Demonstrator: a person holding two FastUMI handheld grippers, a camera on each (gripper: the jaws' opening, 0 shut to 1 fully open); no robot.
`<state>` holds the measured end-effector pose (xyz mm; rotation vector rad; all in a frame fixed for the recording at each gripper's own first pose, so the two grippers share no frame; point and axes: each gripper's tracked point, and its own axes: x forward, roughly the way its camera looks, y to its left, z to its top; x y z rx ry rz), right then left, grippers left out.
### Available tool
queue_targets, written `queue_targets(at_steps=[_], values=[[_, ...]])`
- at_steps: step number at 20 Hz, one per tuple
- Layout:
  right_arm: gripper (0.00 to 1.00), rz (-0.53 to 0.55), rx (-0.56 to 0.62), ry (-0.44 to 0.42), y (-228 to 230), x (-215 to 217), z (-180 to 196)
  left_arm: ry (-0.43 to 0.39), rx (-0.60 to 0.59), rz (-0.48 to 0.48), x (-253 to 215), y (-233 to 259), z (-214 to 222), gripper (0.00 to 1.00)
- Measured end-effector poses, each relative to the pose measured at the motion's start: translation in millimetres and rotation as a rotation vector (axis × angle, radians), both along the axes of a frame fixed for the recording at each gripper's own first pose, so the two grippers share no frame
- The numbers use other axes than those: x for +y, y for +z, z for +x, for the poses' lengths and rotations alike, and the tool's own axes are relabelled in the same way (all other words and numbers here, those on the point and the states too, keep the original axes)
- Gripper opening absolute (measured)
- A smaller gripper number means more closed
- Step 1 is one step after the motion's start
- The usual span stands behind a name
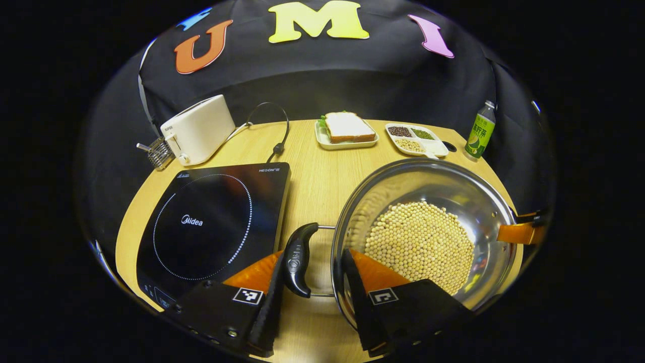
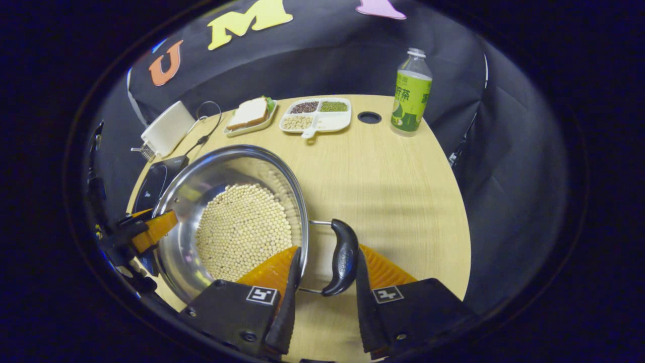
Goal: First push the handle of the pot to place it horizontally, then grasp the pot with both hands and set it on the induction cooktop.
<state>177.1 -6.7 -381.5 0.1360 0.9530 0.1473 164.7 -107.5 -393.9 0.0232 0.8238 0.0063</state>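
Shiny round steel pot (image 1: 468, 201) filled with pale round beans (image 1: 421, 242), resting on the light wooden table (image 1: 312, 171) toward its near edge, just beside the flat black induction cooktop (image 1: 211, 227) but not on it. Two black side handles lying level on wire loops: one (image 1: 298, 259) toward the cooktop, the other (image 2: 343, 257) toward the bare side of the table. Left gripper (image 1: 312, 275) spread apart, straddling the cooktop-side handle, one finger outside it and the other at the pot's rim; contact with the handle hard to judge. Right gripper (image 2: 325, 272) likewise parted around the other handle, one finger over the pot's rim and the other outside, just beside the grip. Not pressed closed on either handle as far as visible.

Along the far edge: cream toaster (image 1: 199, 128) at the far left corner with a black cord (image 1: 274, 126) trailing off, white dish with a sandwich (image 1: 347, 130), white divided tray of grains (image 1: 415, 138), then a green-labelled clear bottle (image 2: 410, 96) at the far right corner beside a small round hole (image 2: 369, 117) in the tabletop.
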Motion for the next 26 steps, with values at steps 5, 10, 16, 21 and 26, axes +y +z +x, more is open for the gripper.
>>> queue_targets(at_steps=[5, 10, 16, 21, 26], values=[[0.52, 0.003, -0.018, -0.058, 23.1, 17.0, -35.4, -0.068, -0.03, -0.025, 18.8, 24.5, -17.0, 0.61], [0.52, 0.014, -0.033, -0.074, 43.8, 56.1, -58.2, -0.098, -0.07, -0.015, 61.3, 50.6, -33.3, 0.61], [0.52, 0.005, -0.072, -0.034, 67.7, 120.2, -65.7, -0.054, -0.1, -0.025, 131.8, 68.9, -47.4, 0.61], [0.53, 0.009, -0.082, 0.006, 77.1, 171.2, -61.6, -0.015, -0.108, -0.014, 187.2, 75.3, -51.1, 0.61], [0.52, 0.017, -0.08, 0.045, 82.0, 216.7, -52.9, 0.023, -0.103, 0.001, 234.4, 78.0, -51.4, 0.61]])
